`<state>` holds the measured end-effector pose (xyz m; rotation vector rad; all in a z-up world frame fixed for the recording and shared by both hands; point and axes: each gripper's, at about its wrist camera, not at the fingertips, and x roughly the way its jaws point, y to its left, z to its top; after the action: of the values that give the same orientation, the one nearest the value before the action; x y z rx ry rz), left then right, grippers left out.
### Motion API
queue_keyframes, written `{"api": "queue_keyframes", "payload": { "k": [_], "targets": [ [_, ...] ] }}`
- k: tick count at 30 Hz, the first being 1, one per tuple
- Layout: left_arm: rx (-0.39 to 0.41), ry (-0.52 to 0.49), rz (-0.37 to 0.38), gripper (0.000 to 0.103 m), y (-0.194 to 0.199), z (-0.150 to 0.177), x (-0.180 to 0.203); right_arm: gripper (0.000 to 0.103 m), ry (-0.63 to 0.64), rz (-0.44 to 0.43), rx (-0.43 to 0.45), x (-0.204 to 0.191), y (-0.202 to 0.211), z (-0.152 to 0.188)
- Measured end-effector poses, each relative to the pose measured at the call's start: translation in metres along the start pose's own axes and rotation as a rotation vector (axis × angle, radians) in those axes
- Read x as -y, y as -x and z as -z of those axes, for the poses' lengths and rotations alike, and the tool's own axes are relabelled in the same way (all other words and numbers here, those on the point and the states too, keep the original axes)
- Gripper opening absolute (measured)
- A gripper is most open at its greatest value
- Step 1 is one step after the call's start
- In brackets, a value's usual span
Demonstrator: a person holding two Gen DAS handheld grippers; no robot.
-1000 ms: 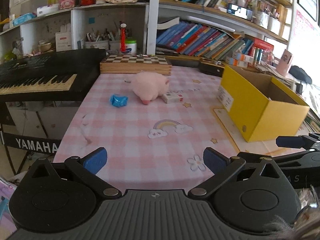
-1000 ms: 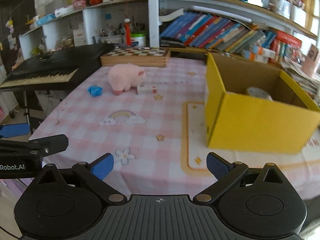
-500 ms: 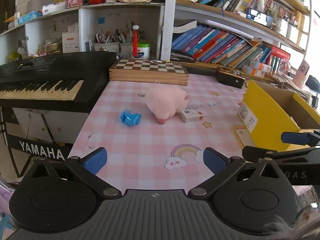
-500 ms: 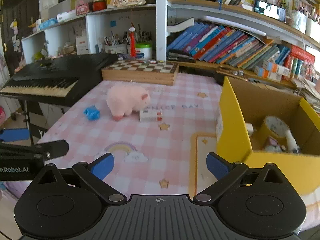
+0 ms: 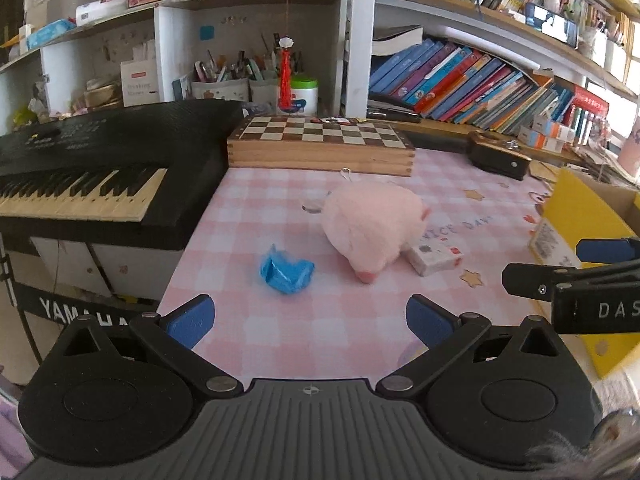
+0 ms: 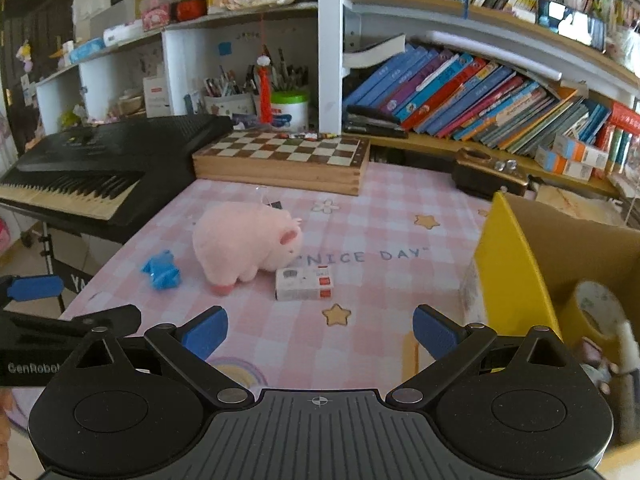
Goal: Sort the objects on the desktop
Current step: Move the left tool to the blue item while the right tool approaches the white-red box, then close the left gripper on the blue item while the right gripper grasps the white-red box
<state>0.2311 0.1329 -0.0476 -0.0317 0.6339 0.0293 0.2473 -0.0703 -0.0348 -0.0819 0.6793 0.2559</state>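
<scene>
Left tongs (image 5: 310, 318) and right tongs (image 6: 320, 330), both spread apart and empty, hover over the pink-checked worktop (image 6: 380, 224) near a pink plush pig (image 6: 244, 246), crumpled blue wrapper (image 6: 161, 270), small white card box (image 6: 304, 284) and yellow cardboard box (image 6: 508, 280).

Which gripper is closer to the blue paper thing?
Left. The left gripper is right in front of the blue paper; the right gripper faces the small box, farther right.

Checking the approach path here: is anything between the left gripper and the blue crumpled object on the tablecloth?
Nothing visible. The left gripper, jaws open, faces the blue crumpled object across bare tablecloth. The pink plush pig sits beside it, to the right, off that line.
</scene>
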Motion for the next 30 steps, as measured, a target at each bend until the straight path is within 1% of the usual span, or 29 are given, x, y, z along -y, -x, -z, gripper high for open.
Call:
{"api": "queue_keyframes", "payload": {
  "k": [6, 7, 9, 10, 11, 13, 15, 17, 21, 22, 24, 26, 27, 28, 30],
  "targets": [
    [-0.003, -0.013, -0.002, 0.100, -0.036, -0.009, -0.008, 0.100, 0.046, -0.009, -0.036, -0.006, -0.042, -0.011],
    [-0.003, -0.024, -0.002, 0.099, -0.042, -0.010, -0.008, 0.099, 0.052, -0.015, -0.041, -0.006, -0.049, -0.012],
    [-0.008, -0.048, -0.003, 0.092, -0.055, -0.012, -0.009, 0.099, 0.067, -0.010, -0.056, -0.007, -0.062, -0.014],
    [-0.016, -0.058, 0.000, 0.087, -0.061, -0.013, -0.009, 0.097, 0.072, -0.007, -0.066, -0.007, -0.068, -0.014],
    [-0.025, -0.068, 0.002, 0.085, -0.067, -0.014, -0.010, 0.096, 0.076, -0.009, -0.080, -0.007, -0.075, -0.014],
    [-0.035, -0.080, 0.011, 0.079, -0.077, -0.016, -0.011, 0.089, 0.073, -0.019, -0.103, -0.004, -0.087, -0.015],
    [-0.044, -0.092, 0.017, 0.076, -0.085, -0.017, -0.011, 0.088, 0.072, -0.029, -0.114, -0.002, -0.097, -0.015],
    [-0.056, -0.097, 0.030, 0.070, -0.092, -0.017, -0.012, 0.085, 0.072, -0.040, -0.126, 0.000, -0.104, -0.014],
    [-0.072, -0.098, 0.051, 0.063, -0.101, -0.017, -0.012, 0.076, 0.071, -0.060, -0.138, 0.004, -0.114, -0.014],
    [-0.076, -0.096, 0.055, 0.061, -0.103, -0.017, -0.012, 0.071, 0.064, -0.070, -0.135, 0.004, -0.115, -0.014],
    [-0.088, -0.090, 0.062, 0.056, -0.107, -0.017, -0.013, 0.065, 0.066, -0.085, -0.131, 0.004, -0.116, -0.015],
    [-0.085, -0.090, 0.061, 0.051, -0.109, -0.017, -0.014, 0.055, 0.076, -0.105, -0.123, 0.002, -0.116, -0.016],
    [-0.084, -0.086, 0.060, 0.048, -0.110, -0.017, -0.015, 0.054, 0.081, -0.106, -0.122, 0.001, -0.117, -0.017],
    [-0.082, -0.082, 0.057, 0.041, -0.111, -0.018, -0.015, 0.054, 0.082, -0.108, -0.122, 0.001, -0.117, -0.017],
    [-0.085, -0.067, 0.064, 0.040, -0.111, -0.019, -0.017, 0.054, 0.074, -0.112, -0.121, 0.003, -0.117, -0.018]
  ]
}}
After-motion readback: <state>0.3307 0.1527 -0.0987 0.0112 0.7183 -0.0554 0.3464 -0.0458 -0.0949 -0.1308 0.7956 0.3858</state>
